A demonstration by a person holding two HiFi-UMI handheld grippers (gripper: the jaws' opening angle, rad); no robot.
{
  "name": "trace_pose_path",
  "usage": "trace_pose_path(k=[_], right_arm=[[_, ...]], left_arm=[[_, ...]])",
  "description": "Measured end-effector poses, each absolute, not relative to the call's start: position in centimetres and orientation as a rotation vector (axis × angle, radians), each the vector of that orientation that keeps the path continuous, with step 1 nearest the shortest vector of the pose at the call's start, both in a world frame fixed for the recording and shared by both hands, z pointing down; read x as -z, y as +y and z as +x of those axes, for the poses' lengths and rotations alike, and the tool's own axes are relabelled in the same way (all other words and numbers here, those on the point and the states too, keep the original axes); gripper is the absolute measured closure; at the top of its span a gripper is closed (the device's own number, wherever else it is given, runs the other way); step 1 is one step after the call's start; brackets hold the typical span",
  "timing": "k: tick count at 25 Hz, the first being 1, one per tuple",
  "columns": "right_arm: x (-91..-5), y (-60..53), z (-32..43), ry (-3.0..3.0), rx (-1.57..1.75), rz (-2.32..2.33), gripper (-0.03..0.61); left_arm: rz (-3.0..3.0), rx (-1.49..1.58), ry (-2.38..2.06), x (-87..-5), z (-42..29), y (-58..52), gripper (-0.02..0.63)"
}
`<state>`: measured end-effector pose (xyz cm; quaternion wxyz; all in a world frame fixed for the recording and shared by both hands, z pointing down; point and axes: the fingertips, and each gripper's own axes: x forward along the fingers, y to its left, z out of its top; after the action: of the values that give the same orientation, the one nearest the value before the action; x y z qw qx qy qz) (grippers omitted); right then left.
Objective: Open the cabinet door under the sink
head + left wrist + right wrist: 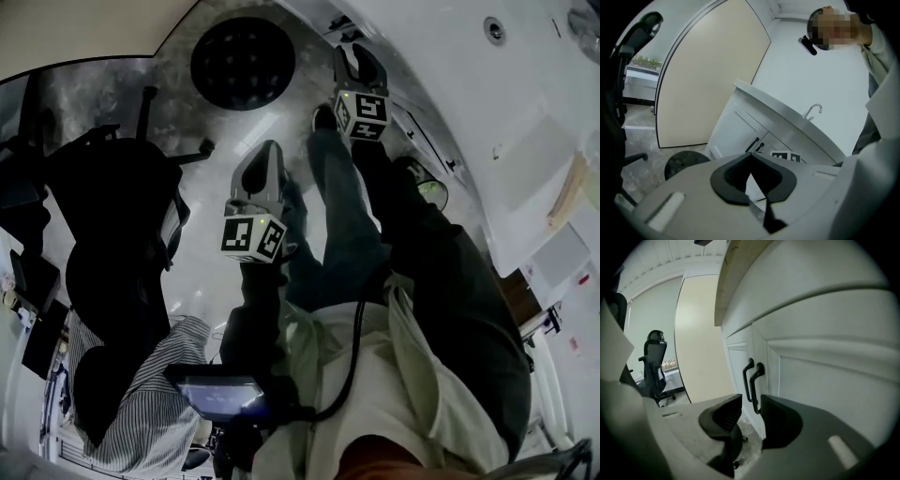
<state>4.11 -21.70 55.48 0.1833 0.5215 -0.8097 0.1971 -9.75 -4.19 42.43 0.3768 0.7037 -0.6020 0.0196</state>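
The white sink cabinet (825,380) fills the right gripper view, its two doors shut. Two black bar handles (754,380) stand upright side by side where the doors meet. My right gripper (751,411) is open, and the nearer handle is just ahead of the gap, apart from both pads. In the head view the right gripper (359,52) points at the cabinet front (441,84). My left gripper (265,150) hangs lower and to the left, away from the cabinet. Its jaws (750,157) meet at the tips with nothing held. The left gripper view shows the cabinet (740,124), its handles (754,144) and the faucet (813,111).
A round black stool (242,61) stands on the floor just left of the cabinet. A black office chair (112,216) is farther left. The person's legs and shoes are in front of the cabinet. A beige door (698,343) lies beyond it.
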Motion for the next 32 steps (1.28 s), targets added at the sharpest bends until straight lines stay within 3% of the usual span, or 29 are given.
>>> trace_pose_path(k=[9, 12, 22, 32], right_arm=[[-58.0, -23.2, 2.7, -2.213, -0.441, 1.356, 0.472], [-57.9, -23.1, 3.2, -2.208, -0.469, 1.386, 0.542], [-57.9, -23.4, 3.2, -2.184, -0.481, 1.472, 0.538], [-57.4, -23.2, 3.3, -2.31, -0.437, 1.398, 0.548]], left_arm=[[1.818, -0.064, -1.512, -46.2, -7.9, -8.4, 0.606], [1.812, -0.102, -1.498, -47.1, -7.9, -7.8, 0.606], [1.946, -0.178, -1.482, -51.8, -7.7, -15.0, 0.606], [2.262, -0.421, -1.378, -56.1, -0.4, -22.3, 0.606]])
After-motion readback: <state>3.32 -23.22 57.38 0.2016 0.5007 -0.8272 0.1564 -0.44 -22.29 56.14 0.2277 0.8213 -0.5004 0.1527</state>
